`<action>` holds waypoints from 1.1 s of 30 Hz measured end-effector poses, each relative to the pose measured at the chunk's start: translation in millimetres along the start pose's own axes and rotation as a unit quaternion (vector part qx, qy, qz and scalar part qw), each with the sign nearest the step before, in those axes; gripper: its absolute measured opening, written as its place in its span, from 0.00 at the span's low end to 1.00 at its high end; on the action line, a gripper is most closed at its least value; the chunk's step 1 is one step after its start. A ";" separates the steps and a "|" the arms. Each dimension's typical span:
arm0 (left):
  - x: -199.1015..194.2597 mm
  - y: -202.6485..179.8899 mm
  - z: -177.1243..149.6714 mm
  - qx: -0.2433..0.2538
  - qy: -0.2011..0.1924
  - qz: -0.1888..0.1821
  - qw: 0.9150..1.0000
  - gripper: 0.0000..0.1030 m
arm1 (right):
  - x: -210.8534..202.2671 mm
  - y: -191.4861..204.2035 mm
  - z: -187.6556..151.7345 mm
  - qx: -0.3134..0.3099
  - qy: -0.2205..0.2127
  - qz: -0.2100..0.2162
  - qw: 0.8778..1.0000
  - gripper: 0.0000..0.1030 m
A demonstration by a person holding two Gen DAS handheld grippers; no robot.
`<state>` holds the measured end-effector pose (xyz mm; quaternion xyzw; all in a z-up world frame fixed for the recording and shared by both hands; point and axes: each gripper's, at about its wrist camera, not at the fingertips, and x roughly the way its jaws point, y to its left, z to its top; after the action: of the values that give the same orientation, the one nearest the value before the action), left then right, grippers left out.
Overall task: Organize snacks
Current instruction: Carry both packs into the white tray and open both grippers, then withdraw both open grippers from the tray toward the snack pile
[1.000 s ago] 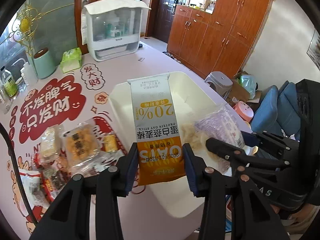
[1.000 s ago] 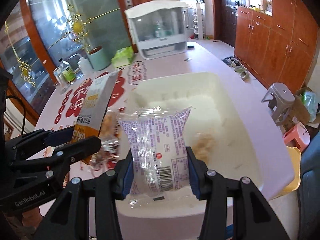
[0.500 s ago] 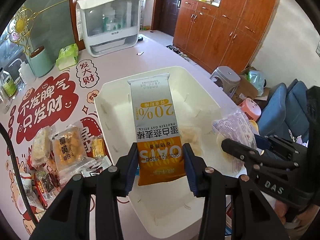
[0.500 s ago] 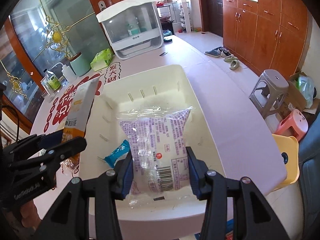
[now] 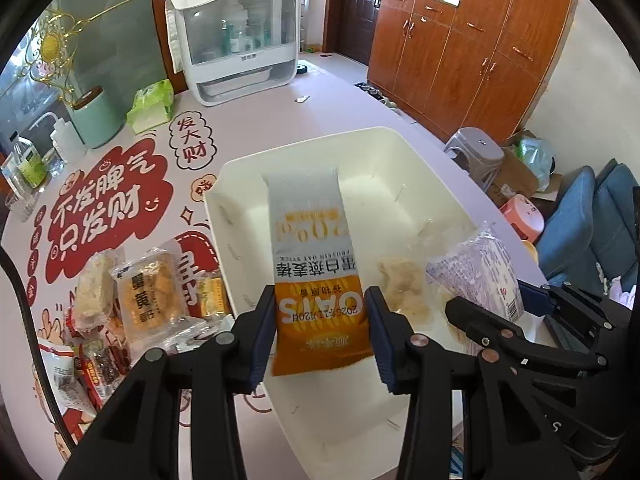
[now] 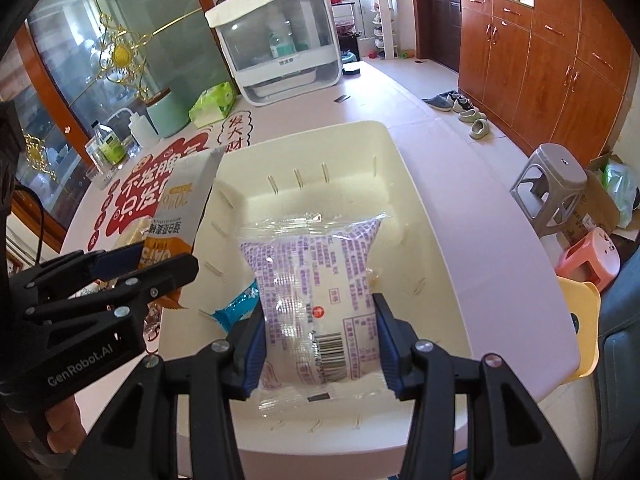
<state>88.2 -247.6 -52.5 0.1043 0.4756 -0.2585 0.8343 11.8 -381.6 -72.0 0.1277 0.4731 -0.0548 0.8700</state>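
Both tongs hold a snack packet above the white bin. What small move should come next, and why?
Probably lower both a little further, then open. The left tongs grip the orange oat stick packet and the right tongs the purple-printed packet, both already over the white bin, which has free floor.

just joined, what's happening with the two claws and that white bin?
A person is sorting snacks with a claw in each hand. The left claw is shut on an orange-and-white oat bar packet, and the right claw is shut on a clear purple-printed packet. Both packets hang over the white bin, not yet released. More snacks lie on the table left of the bin.
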 end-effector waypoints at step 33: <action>-26.3 19.3 -31.4 -0.007 0.002 0.064 0.998 0.84 | -4.3 16.3 -7.5 0.005 0.004 -0.004 1.000 0.49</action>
<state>64.3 -209.4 -48.1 0.1288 0.4712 -0.2013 0.8490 6.8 -364.0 -69.4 0.1306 0.4771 -0.0606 0.8670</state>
